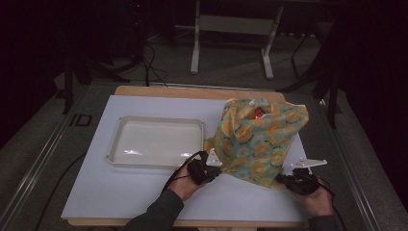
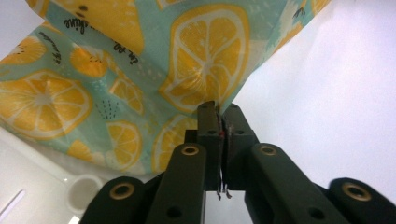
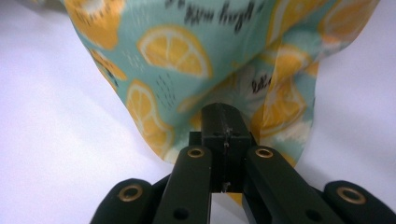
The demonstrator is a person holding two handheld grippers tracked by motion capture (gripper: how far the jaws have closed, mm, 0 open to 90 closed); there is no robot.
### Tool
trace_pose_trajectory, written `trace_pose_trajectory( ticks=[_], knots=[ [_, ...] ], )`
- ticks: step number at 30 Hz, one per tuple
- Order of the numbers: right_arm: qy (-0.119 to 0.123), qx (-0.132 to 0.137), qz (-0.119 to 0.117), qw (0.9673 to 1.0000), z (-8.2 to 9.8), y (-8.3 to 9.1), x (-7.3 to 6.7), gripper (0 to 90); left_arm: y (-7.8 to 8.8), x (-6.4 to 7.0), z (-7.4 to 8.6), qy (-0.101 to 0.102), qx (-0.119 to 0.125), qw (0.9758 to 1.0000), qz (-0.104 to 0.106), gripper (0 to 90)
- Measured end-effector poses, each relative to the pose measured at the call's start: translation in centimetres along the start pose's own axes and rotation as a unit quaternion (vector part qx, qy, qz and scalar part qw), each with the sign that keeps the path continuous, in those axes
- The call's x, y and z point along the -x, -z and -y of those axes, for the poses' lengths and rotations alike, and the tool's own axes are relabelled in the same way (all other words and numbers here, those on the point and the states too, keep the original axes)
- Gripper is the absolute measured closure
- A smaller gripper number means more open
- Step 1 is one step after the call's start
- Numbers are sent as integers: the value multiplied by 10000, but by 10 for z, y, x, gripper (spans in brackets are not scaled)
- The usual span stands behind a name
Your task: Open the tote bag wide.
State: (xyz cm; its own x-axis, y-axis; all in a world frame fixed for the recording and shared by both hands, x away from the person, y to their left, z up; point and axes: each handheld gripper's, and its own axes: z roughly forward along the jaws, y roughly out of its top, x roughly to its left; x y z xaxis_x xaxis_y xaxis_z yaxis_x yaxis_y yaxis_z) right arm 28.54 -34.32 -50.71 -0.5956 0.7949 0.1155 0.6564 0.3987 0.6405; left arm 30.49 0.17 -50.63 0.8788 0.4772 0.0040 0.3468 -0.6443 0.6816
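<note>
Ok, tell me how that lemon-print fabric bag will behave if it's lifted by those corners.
The teal lemon-print fabric bag is probably floppy: it sags in folds between the left gripper and right gripper. Something red shows at its mouth, so contents may shift.

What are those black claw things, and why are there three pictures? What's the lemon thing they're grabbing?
A person sits at a table holding two pinching tools. One camera looks down from above; one rides on each tool, looking along its black jaws. The left gripper and the right gripper are each shut on an edge of the lemon-print bag. Something red peeks from its open top. Beside the bag lies a white tray.
</note>
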Motion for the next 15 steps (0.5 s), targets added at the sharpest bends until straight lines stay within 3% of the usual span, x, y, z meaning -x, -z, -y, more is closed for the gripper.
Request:
trace_pose_trajectory(
  ticks=[5,9,13,15],
  knots=[
    [-6,212,-65,9998,-3,9,-1,875,-4,1,0,-85,-122,9999,14,894],
    [-59,434,-188,9989,-7,16,0,642,-8,2,1,-118,-287,9995,-1,894],
    [-105,652,-283,9974,-14,22,-1,504,-13,2,1,-64,-334,9994,-4,895],
    [-172,739,-357,9965,-18,23,-1,484,-14,2,1,-58,-350,9994,1,894]
  ],
)
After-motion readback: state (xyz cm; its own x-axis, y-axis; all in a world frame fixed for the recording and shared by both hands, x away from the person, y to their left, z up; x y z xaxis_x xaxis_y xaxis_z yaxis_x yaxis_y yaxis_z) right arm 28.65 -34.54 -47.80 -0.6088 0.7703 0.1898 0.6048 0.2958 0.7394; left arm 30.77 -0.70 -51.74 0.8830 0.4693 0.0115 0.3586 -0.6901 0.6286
